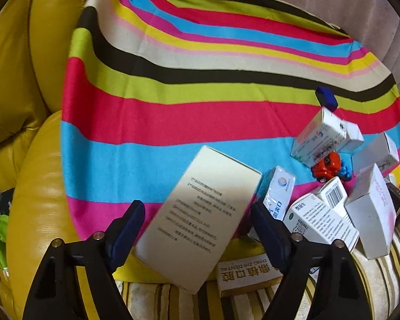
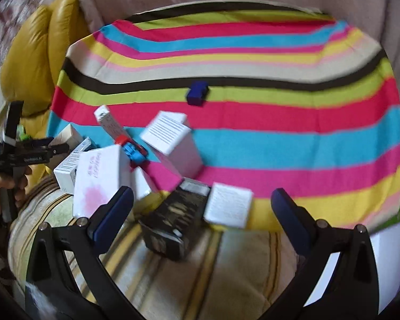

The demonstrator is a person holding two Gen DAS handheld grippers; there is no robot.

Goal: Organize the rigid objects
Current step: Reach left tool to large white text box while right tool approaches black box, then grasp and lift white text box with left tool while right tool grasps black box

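Observation:
Several small boxes lie in a heap on a bright striped cloth. In the left wrist view my left gripper is open, its fingers on either side of a large cream box with printed text, not touching it. White medicine boxes, a red toy car and a dark blue block lie to the right. In the right wrist view my right gripper is open and empty above a black box and a white box. The left gripper also shows there at the far left.
A yellow leather armchair borders the cloth on the left. A striped beige cushion lies at the near edge. A box marked DING ZHI DENTAL rests on it. A pink-stained white box and a blue toy car sit in the heap.

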